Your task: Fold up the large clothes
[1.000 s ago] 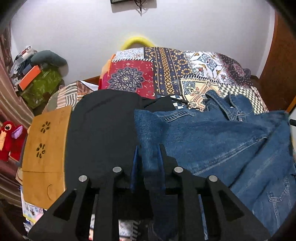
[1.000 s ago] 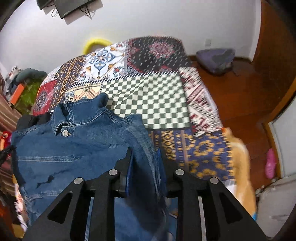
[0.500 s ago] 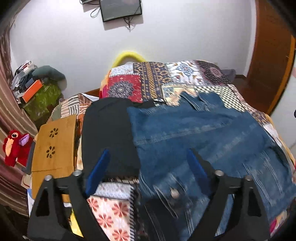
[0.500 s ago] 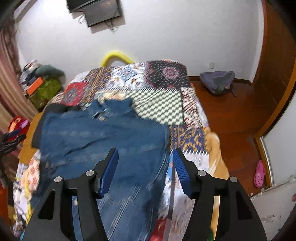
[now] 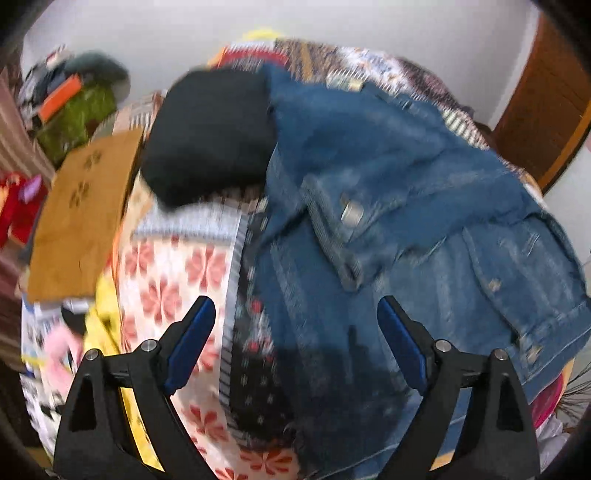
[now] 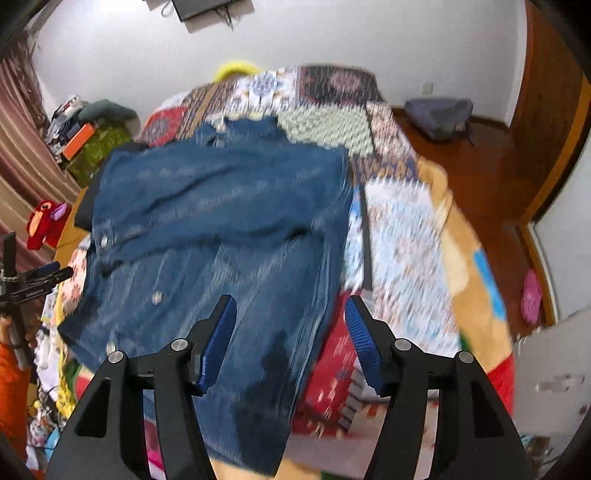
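Lying spread across the patchwork bed [image 6: 402, 229], the denim jacket [image 6: 221, 206] overhangs its near edge — both the left tool [image 5: 295, 347] and right tool [image 6: 291, 336] hover apart, empty; no legible writing.

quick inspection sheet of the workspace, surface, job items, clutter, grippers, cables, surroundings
surface: bed under a patchwork quilt
job's things: denim jacket spread flat on the quilt, collar at the far end; folded black garment beside it on the left
clutter: wooden board at the bed's left edge; red plush toy; green bag with an orange box on top
grippers: left gripper and right gripper both hang over the jacket's near end, jaws open, holding nothing
cables: wires dangle from the wall screen
surroundings: white wall, wooden floor, grey backpack, pink slipper; both views blurred
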### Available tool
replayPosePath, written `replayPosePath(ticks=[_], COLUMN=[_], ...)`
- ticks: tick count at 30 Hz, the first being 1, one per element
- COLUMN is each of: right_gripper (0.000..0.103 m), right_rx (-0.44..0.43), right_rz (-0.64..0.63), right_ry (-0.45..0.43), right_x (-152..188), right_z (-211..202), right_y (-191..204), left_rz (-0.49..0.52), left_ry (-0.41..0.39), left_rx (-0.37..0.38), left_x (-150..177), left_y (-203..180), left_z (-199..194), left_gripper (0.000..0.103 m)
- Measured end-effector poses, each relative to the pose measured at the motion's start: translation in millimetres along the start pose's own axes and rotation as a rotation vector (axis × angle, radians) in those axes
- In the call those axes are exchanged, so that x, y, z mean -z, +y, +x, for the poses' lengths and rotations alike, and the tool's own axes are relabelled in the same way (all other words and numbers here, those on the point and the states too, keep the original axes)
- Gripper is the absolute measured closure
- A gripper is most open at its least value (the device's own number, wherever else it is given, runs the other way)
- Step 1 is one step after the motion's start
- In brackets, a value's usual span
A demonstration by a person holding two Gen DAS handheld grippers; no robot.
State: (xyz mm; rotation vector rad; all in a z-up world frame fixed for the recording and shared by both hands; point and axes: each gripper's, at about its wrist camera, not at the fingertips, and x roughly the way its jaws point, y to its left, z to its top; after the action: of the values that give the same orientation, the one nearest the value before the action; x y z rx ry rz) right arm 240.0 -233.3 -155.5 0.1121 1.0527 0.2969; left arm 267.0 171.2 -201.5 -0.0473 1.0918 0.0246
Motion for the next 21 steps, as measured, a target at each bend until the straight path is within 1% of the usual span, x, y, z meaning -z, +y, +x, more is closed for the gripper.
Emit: replayPosePath(ticks=[2, 4, 6, 8, 10, 12, 13, 15, 16, 18, 19, 20, 21], right_gripper=[0.046, 0.046, 0.046, 0.046, 0.046, 0.045, 0.043, 0.040, 0.039, 0.039, 0.039, 0.039, 0.039], right_rx=[-0.008, -0.013, -0.009, -0.004, 0.002, 0.003, 0.002, -0.004, -0.007, -0.014, -0.022, -0.028, -0.029], right_rz=[0.010, 0.014, 0.018, 0.029, 0.041, 0.053, 0.059, 0.062, 0.061, 0.055, 0.050, 0.049, 0.053], right_ry=[0.023, 0.047, 0.067, 0.068, 0.050, 0.044, 0.043, 0.041, 0.039, 0.027, 0.020, 0.015, 0.012], right_x=[12, 22, 30, 36, 39, 40, 39, 40, 39, 40, 40, 40, 40], right_z=[4, 10, 16, 18, 18, 18, 18, 20, 21, 21, 22, 23, 24], right_y=[-1, -1, -1, -2, -3, -3, -3, -2, 0, 4, 6, 7, 8], left_rz=[-0.038, -0.081, -0.119, -0.144, -0.148, -0.136, -0.129, -0.131, -0.136, -0.132, -0.136, -0.146, -0.154], left_ry=[0.038, 0.085, 0.116, 0.151, 0.164, 0.159, 0.158, 0.167, 0.176, 0.180, 0.176, 0.171, 0.170], left_rx=[0.021, 0.071, 0.100, 0.124, 0.146, 0.158, 0.175, 0.240, 0.255, 0.239, 0.243, 0.261, 0.282], left_x=[16, 30, 41, 50, 57, 62, 62, 63, 63, 63, 63, 63, 64], left_y=[10, 19, 25, 27, 23, 13, 8, -2, -7, -12, -13, -13, -13], left_z=[8, 17, 24, 32, 36, 37, 37, 39, 41, 44, 44, 43, 42], left_gripper=[0.014, 0.014, 0.014, 0.014, 0.014, 0.014, 0.014, 0.014, 0.017, 0.018, 0.021, 0.024, 0.032])
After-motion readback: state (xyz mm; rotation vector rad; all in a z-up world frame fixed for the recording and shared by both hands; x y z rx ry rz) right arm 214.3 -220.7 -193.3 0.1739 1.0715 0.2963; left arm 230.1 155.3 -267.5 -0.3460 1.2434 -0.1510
